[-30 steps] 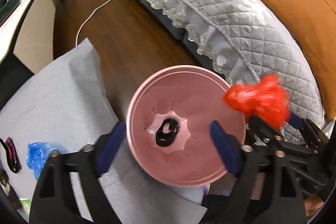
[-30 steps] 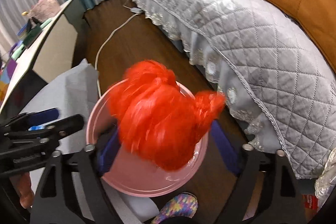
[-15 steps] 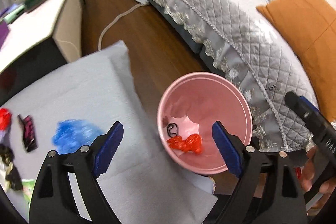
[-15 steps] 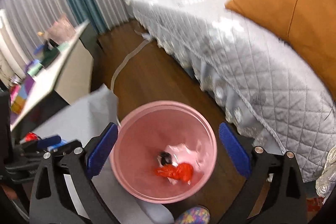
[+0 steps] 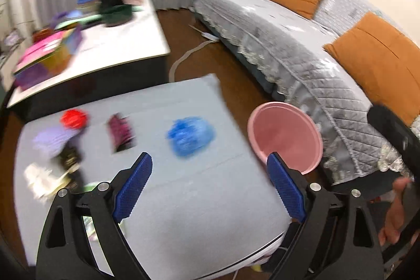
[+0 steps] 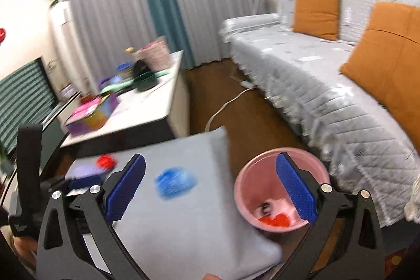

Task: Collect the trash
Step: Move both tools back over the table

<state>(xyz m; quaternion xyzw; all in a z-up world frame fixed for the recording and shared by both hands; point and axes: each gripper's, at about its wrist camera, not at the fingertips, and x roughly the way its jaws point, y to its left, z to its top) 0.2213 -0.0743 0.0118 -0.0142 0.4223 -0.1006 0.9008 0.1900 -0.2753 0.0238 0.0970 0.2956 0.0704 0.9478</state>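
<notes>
A pink bin (image 5: 286, 133) stands on the floor beside the grey-covered table (image 5: 183, 201); in the right wrist view the bin (image 6: 246, 190) holds a red plastic wad (image 6: 275, 221) and a small black item. On the table lie a crumpled blue bag (image 5: 191, 135), a dark magenta wrapper (image 5: 121, 131), a red wad (image 5: 74, 118), a purple piece (image 5: 53, 139) and blurred wrappers at the left. My left gripper (image 5: 207, 188) is open and empty above the table. My right gripper (image 6: 210, 190) is open and empty, above the table edge and bin.
A grey quilted sofa (image 5: 288, 43) with orange cushions (image 5: 378, 57) runs along the right. A white low table (image 5: 105, 49) with boxes and bags stands behind. A white cable (image 5: 183, 57) lies on the wooden floor (image 5: 236, 75).
My right gripper opened and dropped the red wad into the pink bin. Both grippers then pulled back and up from the bin, bringing the table and its trash into view.
</notes>
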